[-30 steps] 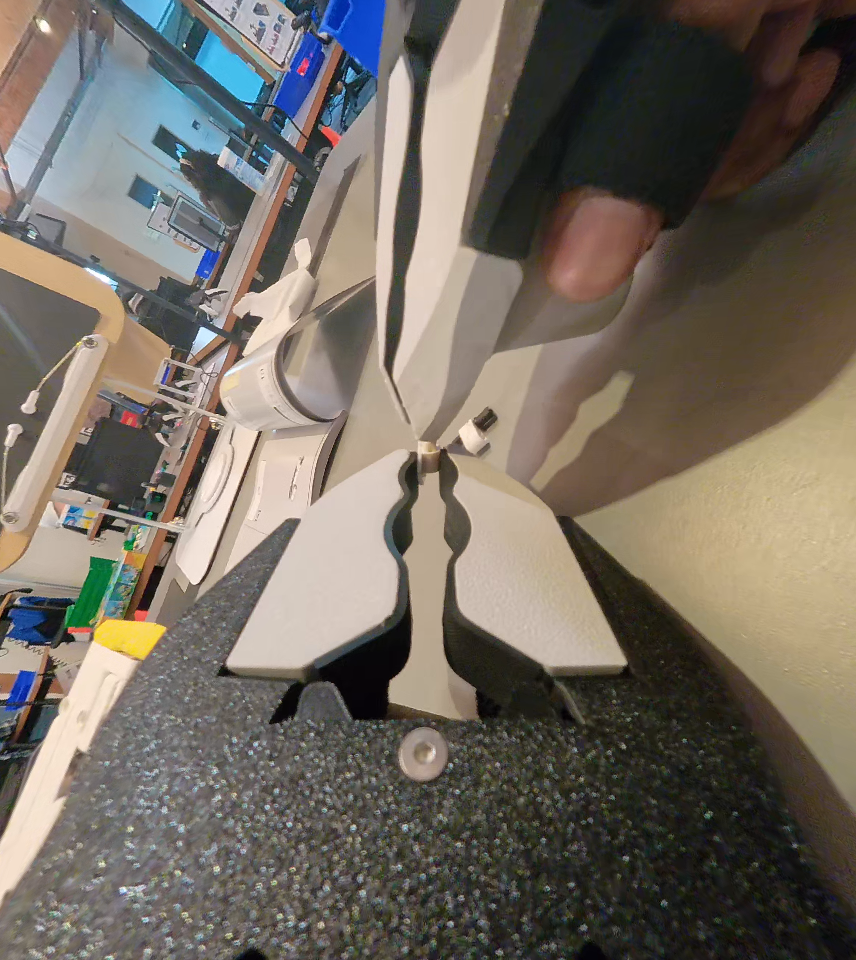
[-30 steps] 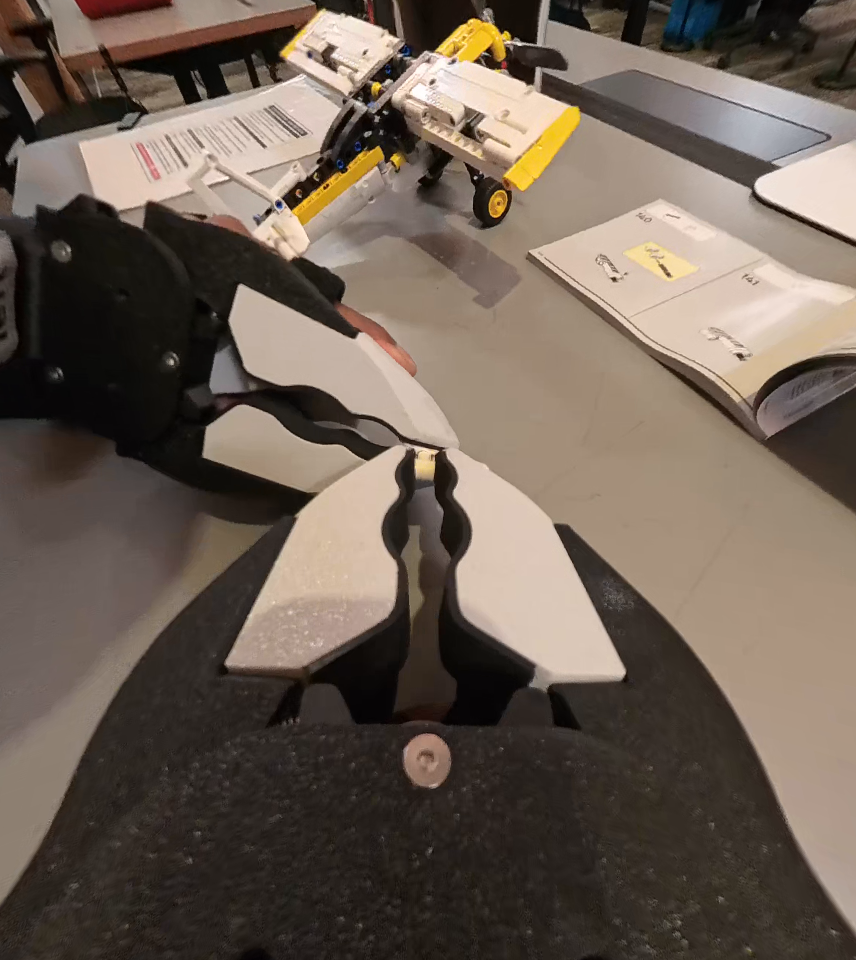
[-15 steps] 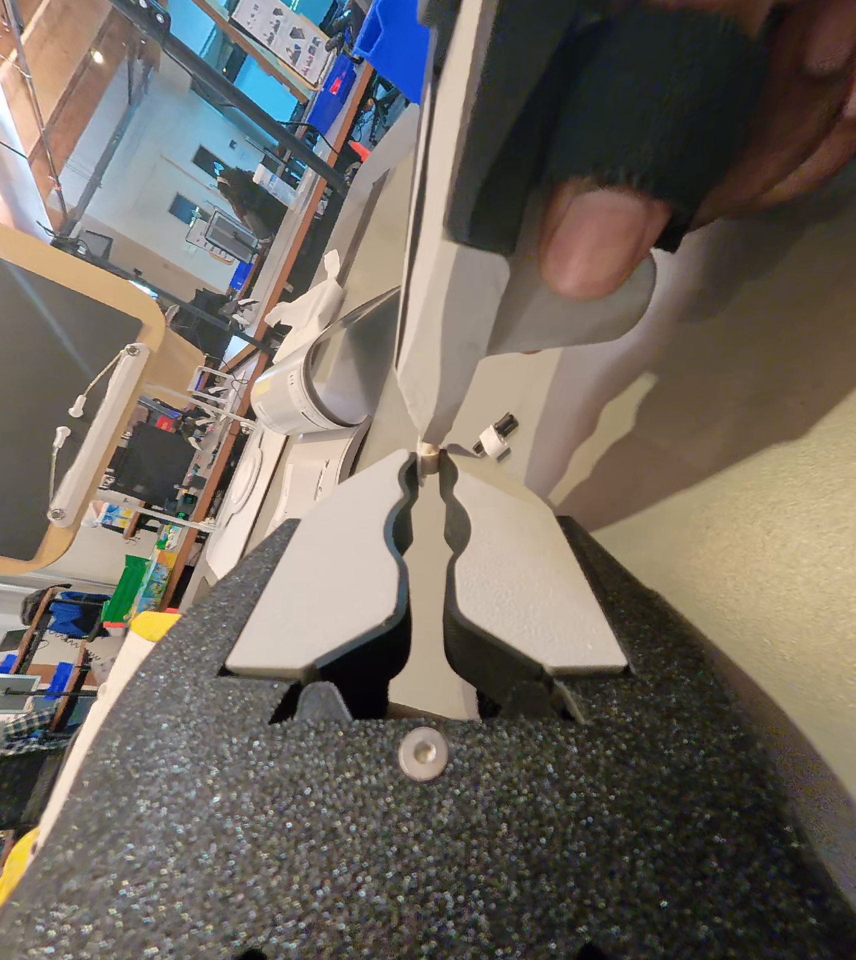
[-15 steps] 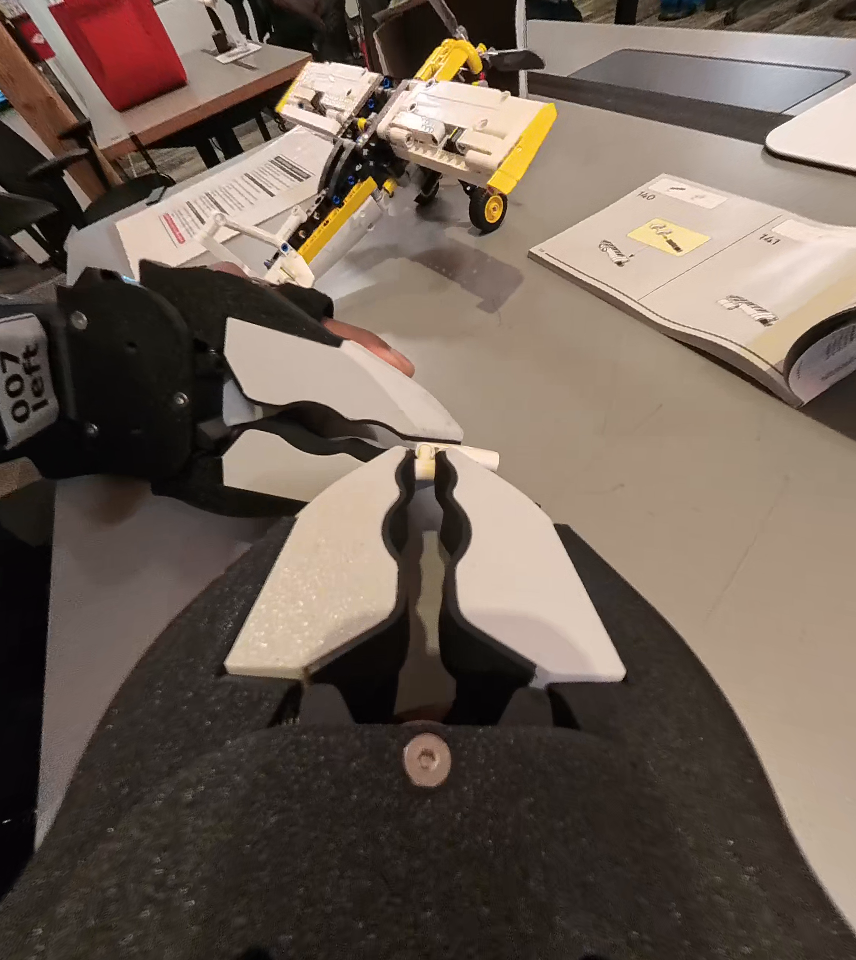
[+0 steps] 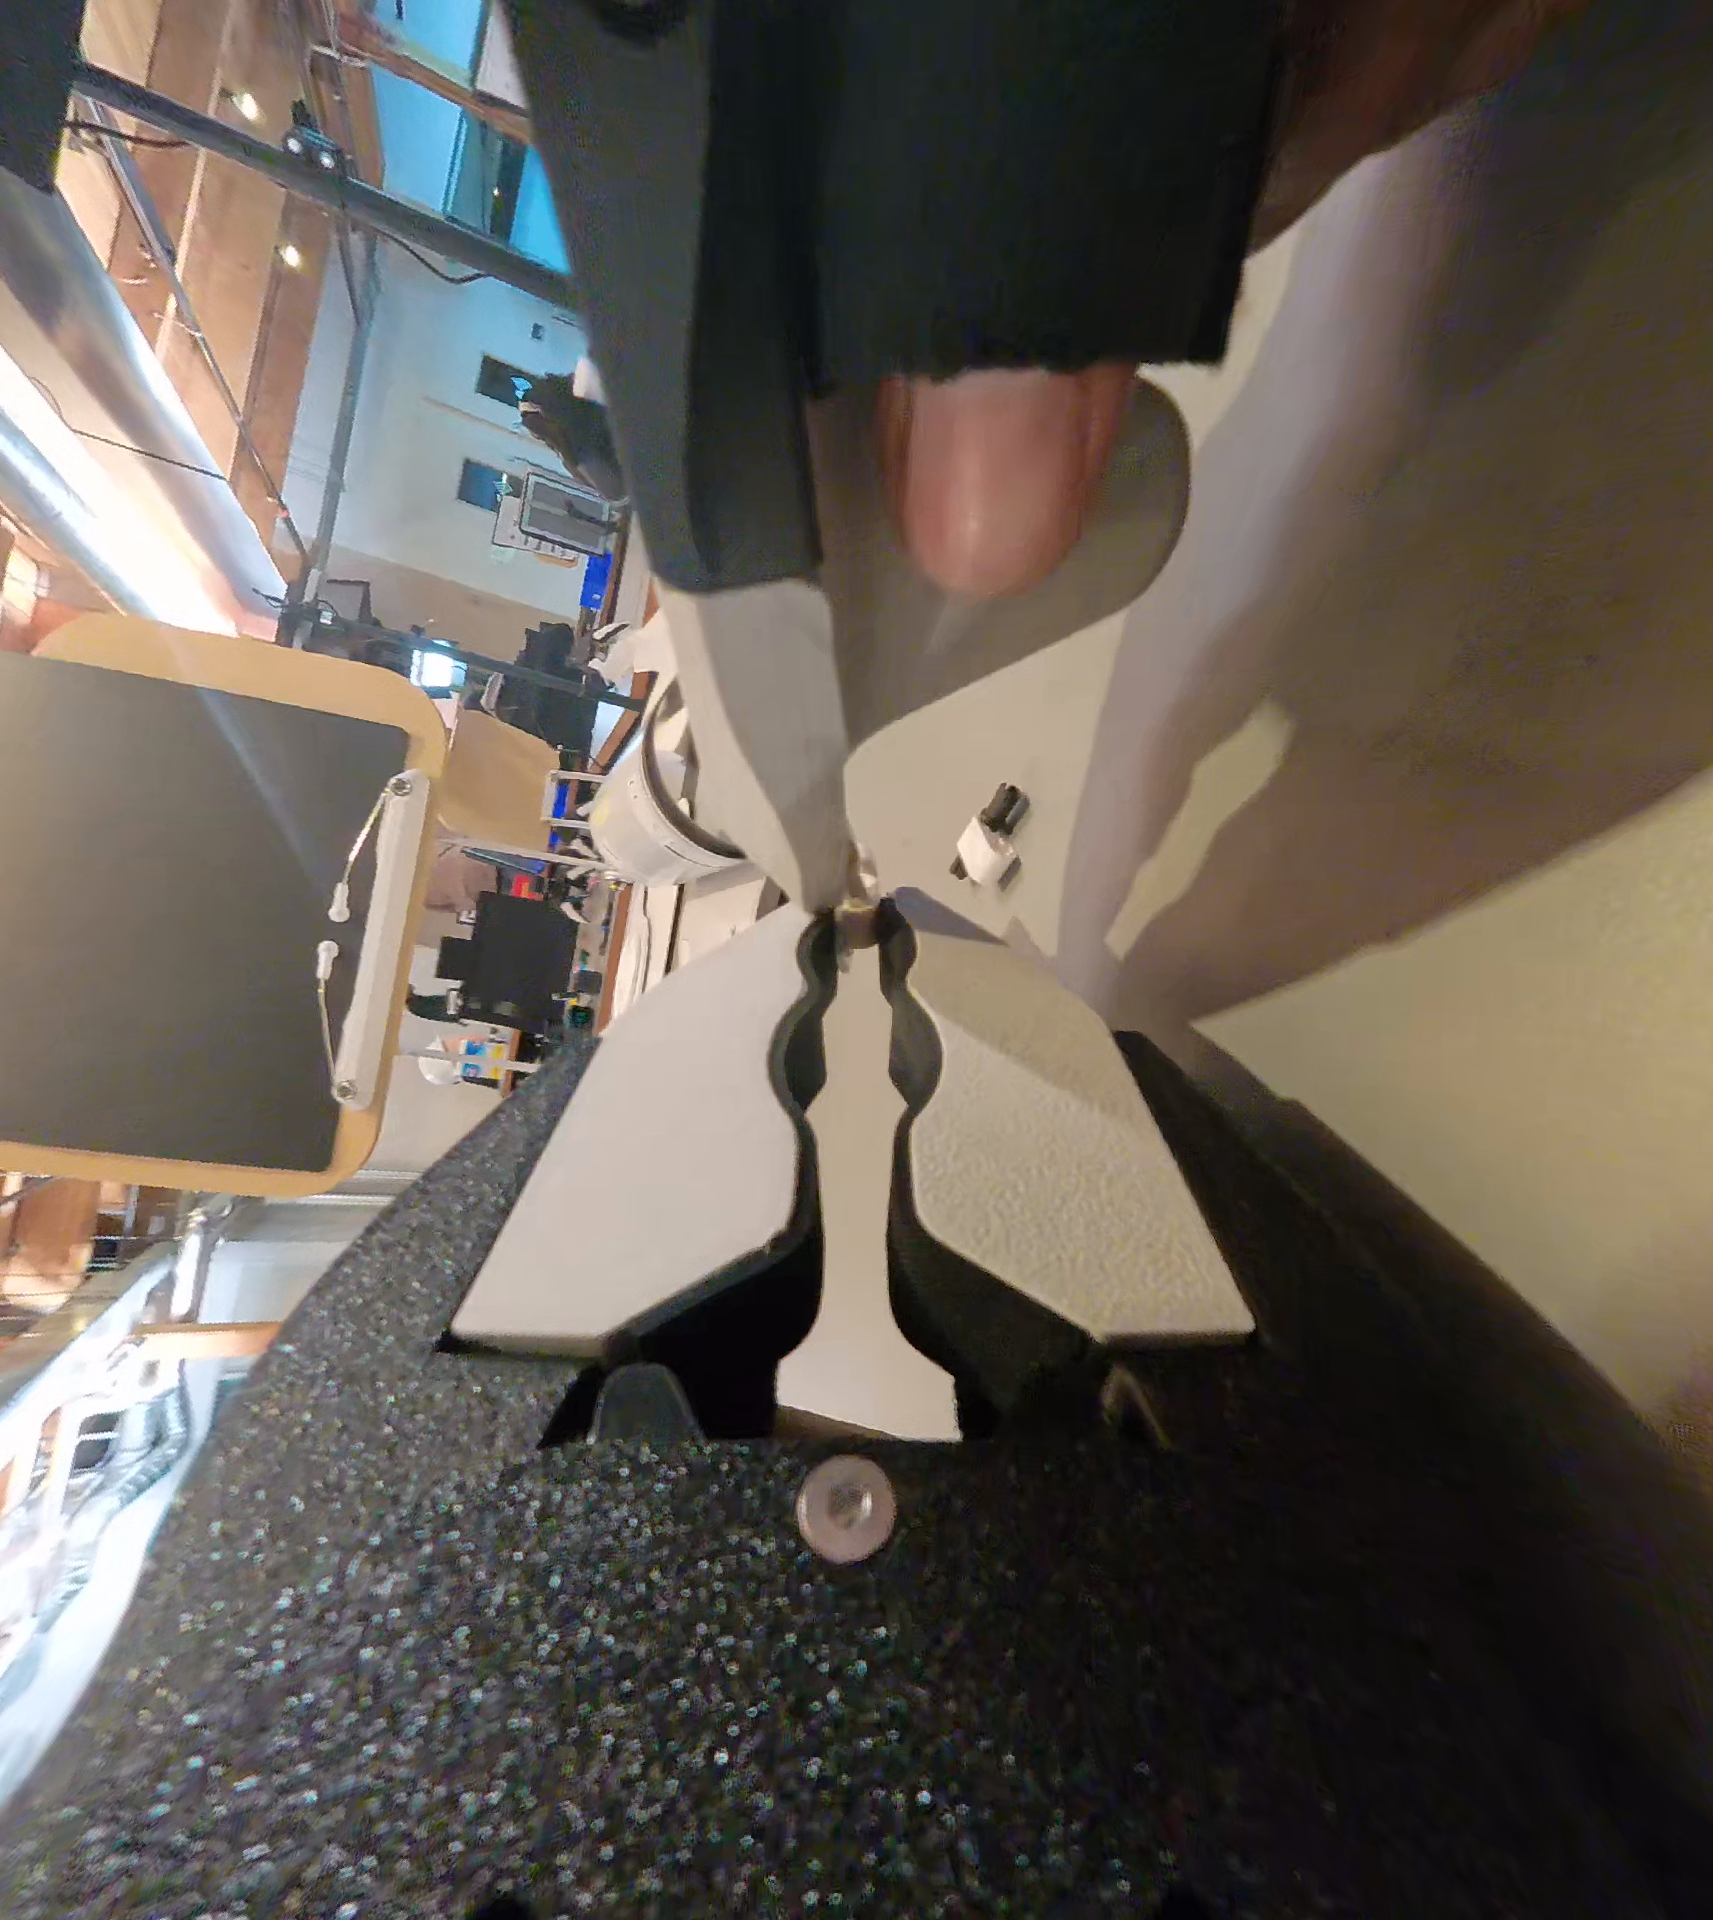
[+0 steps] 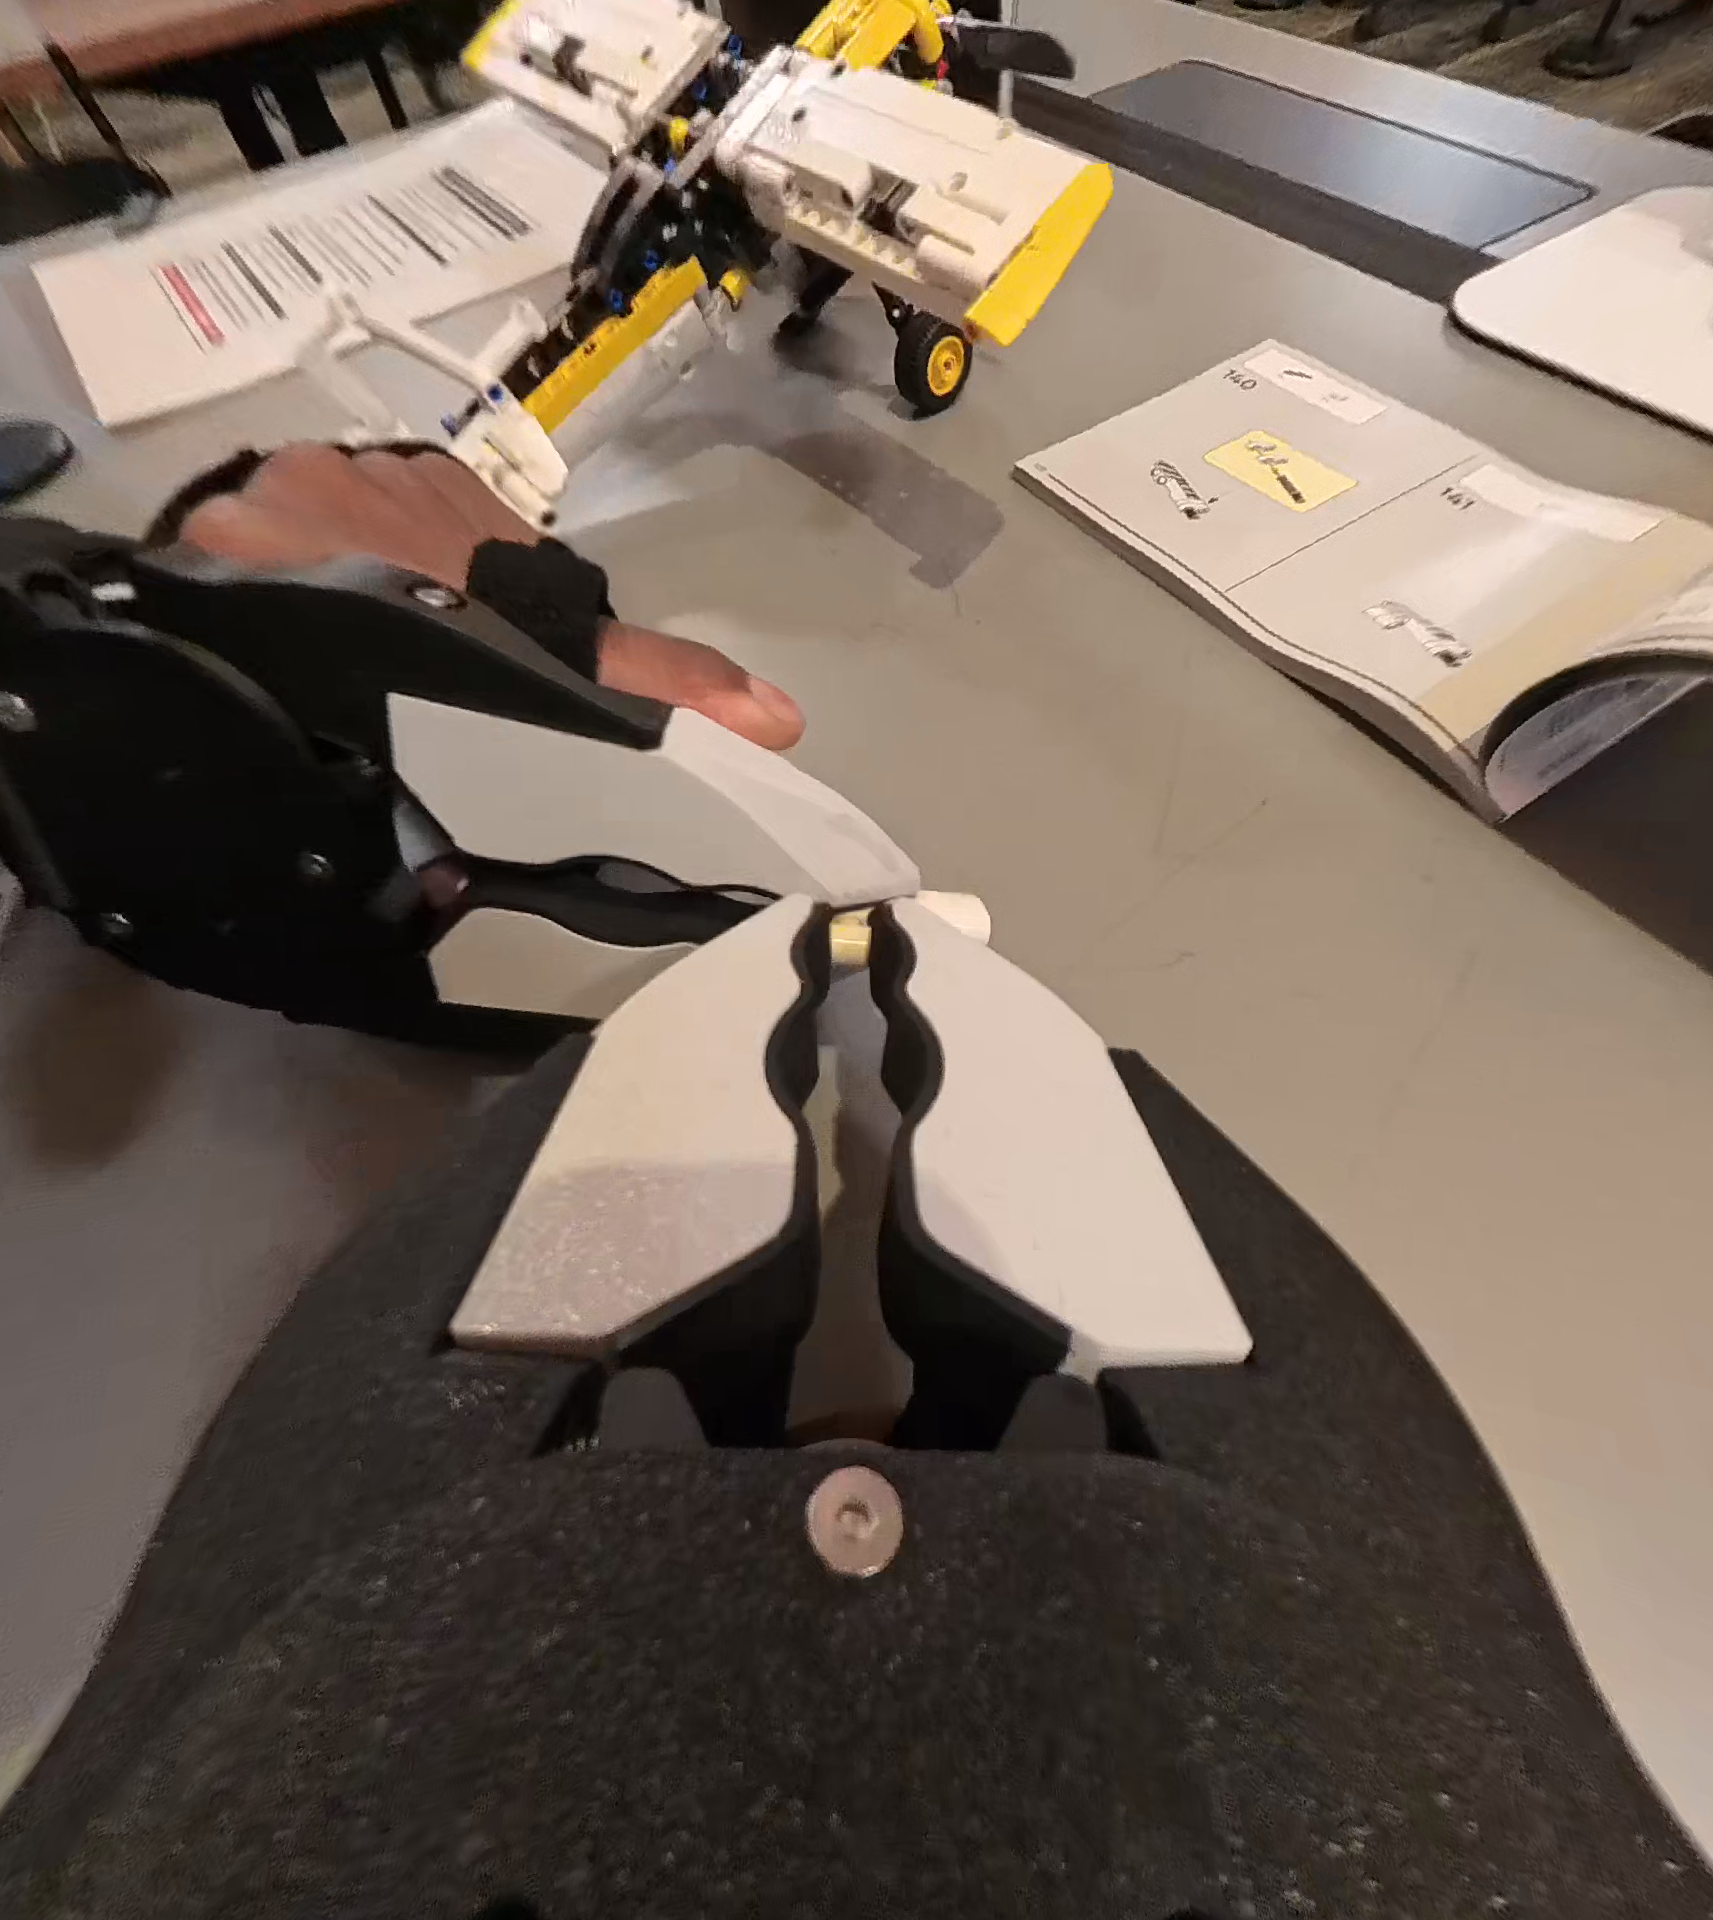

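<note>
Grippers stay clamped, left gripper [image 5: 857,920] and right gripper [image 6: 852,935], on one small tan peg [image 6: 850,940]; white-and-yellow brick-built plane [image 6: 831,197] now blurred, upper centre.

Your left wrist camera is rolled sideways: the grey tabletop [image 5: 1454,1143] stands on its right, the room behind on its left. Your right wrist camera sits upright, close above that tabletop [image 6: 1143,831], facing a yellow-and-white brick-built model plane [image 6: 831,197]. Both views share the meeting fingertips, each showing the other gripper close up.
</note>
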Demonstrator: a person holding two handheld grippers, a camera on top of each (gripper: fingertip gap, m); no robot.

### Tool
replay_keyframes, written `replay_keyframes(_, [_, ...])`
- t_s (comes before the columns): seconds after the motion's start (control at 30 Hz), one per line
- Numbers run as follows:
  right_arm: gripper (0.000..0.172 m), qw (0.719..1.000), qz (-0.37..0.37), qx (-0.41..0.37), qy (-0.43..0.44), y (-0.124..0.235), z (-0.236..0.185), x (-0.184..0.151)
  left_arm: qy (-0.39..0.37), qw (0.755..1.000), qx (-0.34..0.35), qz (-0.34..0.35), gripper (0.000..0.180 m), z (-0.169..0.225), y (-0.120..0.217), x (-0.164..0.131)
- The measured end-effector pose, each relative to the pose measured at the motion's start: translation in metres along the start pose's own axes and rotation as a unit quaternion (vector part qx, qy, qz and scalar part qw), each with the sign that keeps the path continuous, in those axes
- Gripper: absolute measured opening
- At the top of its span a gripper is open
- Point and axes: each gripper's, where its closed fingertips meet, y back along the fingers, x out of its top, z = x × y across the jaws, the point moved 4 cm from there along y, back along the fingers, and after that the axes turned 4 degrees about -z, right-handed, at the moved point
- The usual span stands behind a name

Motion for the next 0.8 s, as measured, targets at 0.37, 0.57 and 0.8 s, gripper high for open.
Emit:
replay_keyframes(0.37, [0.007,0.999,0.02,0.002,0.025,0.0019,-0.0014,0.0022,0.054,0.998,-0.014,0.019,0.007,-0.0037,0.0024,-0.0005])
replay_keyframes(0.57, [0.007,0.997,0.036,0.041,0.054,0.0045,-0.0005,0.0036,0.087,0.995,-0.032,0.045,0.007,-0.0053,0.0049,0.0008])
replay_keyframes(0.8, [0.007,0.996,0.04,0.011,0.078,0.0039,-0.0031,0.0052,0.064,0.997,-0.01,0.033,0.007,-0.0044,0.005,0.0009])
